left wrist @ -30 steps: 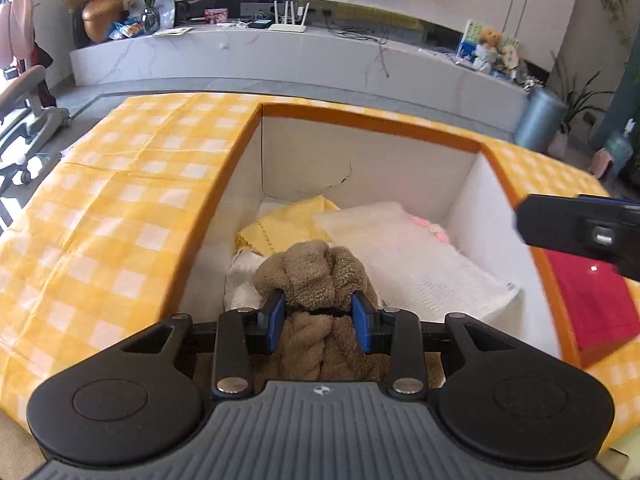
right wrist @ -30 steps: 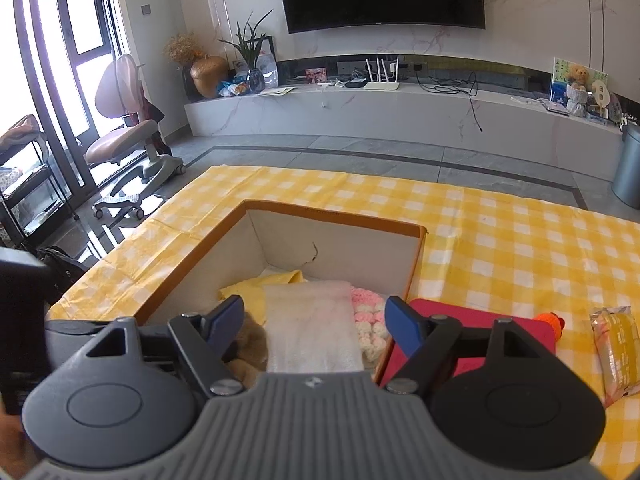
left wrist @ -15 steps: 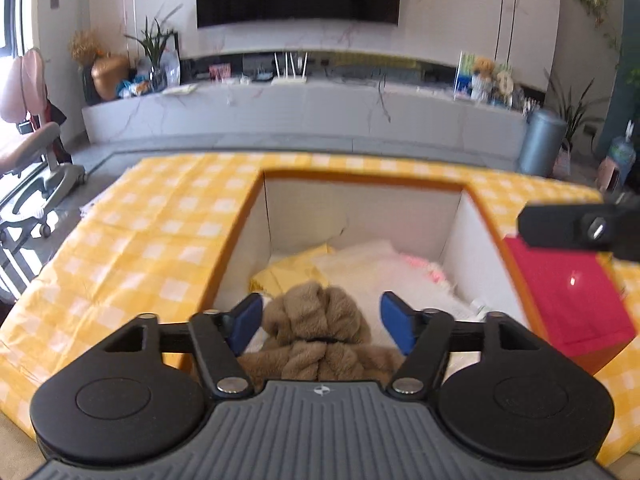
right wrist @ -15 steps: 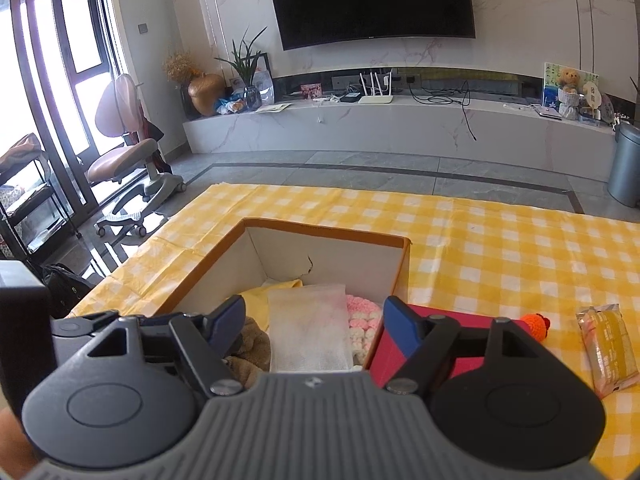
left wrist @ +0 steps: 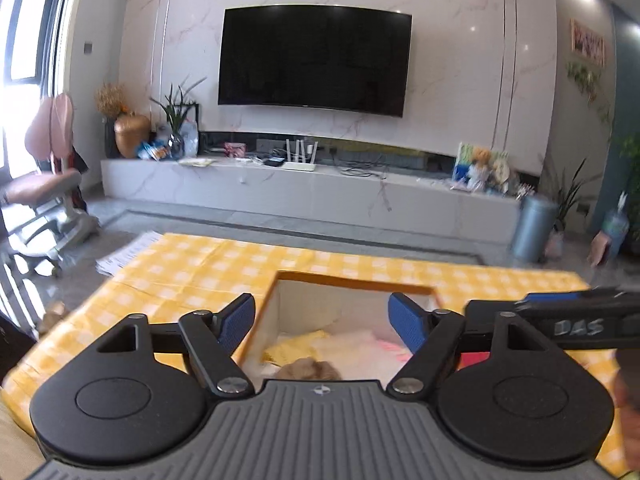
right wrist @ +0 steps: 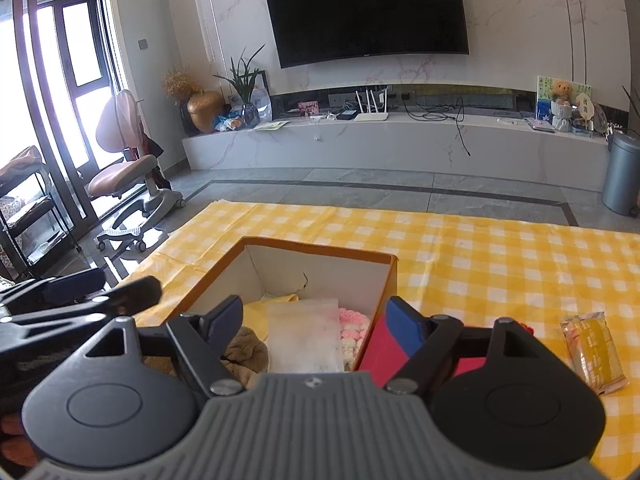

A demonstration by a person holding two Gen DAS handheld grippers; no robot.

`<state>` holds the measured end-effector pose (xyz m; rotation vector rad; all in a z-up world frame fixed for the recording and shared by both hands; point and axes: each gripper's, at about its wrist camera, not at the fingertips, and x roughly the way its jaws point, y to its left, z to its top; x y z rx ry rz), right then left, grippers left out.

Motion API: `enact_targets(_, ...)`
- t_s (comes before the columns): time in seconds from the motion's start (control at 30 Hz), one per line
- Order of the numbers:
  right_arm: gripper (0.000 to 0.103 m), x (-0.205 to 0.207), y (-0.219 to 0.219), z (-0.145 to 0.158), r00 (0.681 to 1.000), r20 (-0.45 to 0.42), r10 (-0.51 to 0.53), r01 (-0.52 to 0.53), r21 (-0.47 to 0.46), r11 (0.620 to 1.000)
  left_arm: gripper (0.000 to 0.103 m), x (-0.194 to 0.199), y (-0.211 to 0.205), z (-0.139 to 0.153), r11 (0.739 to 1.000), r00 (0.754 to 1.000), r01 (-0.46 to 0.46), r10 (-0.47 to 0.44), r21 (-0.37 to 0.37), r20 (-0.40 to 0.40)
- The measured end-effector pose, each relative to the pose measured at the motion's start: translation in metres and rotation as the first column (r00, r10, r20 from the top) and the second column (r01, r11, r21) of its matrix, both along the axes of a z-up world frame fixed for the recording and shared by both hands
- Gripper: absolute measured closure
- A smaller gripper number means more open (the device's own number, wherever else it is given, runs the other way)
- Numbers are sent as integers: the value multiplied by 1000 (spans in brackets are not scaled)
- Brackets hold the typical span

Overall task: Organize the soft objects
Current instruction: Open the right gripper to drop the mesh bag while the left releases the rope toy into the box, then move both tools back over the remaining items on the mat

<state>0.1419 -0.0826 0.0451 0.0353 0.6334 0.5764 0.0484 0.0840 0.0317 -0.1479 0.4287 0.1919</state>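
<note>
An open box with an orange rim [left wrist: 352, 282] [right wrist: 320, 249] stands on the yellow checked tablecloth. Inside lie a brown plush toy [left wrist: 310, 370] [right wrist: 246, 350], a yellow cloth [left wrist: 294, 346] [right wrist: 256, 312], a white soft pad [right wrist: 304, 336] and a pink-and-white knitted piece [right wrist: 354, 328]. My left gripper [left wrist: 322, 322] is open and empty, raised above the box's near side. My right gripper [right wrist: 316, 324] is open and empty, above the box's near right part. The left gripper shows at the left of the right wrist view [right wrist: 80, 300].
A red lid [right wrist: 378, 354] lies right of the box. A yellow snack packet [right wrist: 594, 352] lies on the cloth [right wrist: 480, 264] at the right. A TV unit and office chair [right wrist: 128, 176] stand beyond the table.
My left gripper opened and let go of the brown plush toy, which now lies in the box. It then lifted up and back. The right gripper also rose slightly.
</note>
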Motion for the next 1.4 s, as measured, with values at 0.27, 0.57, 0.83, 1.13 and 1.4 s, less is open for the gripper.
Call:
enact_targets(0.27, 25, -7, -15, 17, 997, 70, -21, 22, -10, 1000, 22, -2, -16, 23, 999, 999, 31, -32, 31, 24)
enact_targets(0.57, 21, -13, -41, 29, 987, 142, -80, 84, -21, 996, 22, 10, -62, 39, 988, 994, 92, -99, 128, 50)
enact_targets(0.83, 19, -13, -93, 38, 946, 227, -230, 241, -25, 970, 21, 30, -110, 46, 972, 981, 178, -187, 154, 46)
enact_targets(1.13, 14, 20, -191, 13, 935, 45, -352, 351, 36, 936, 19, 56, -175, 25, 929, 947, 322, -317, 183, -57)
enact_targets(1.4, 13, 54, -229, -44, 924, -136, -357, 363, 21, 932, 19, 111, -221, -21, 873, 875, 458, -408, 171, -260)
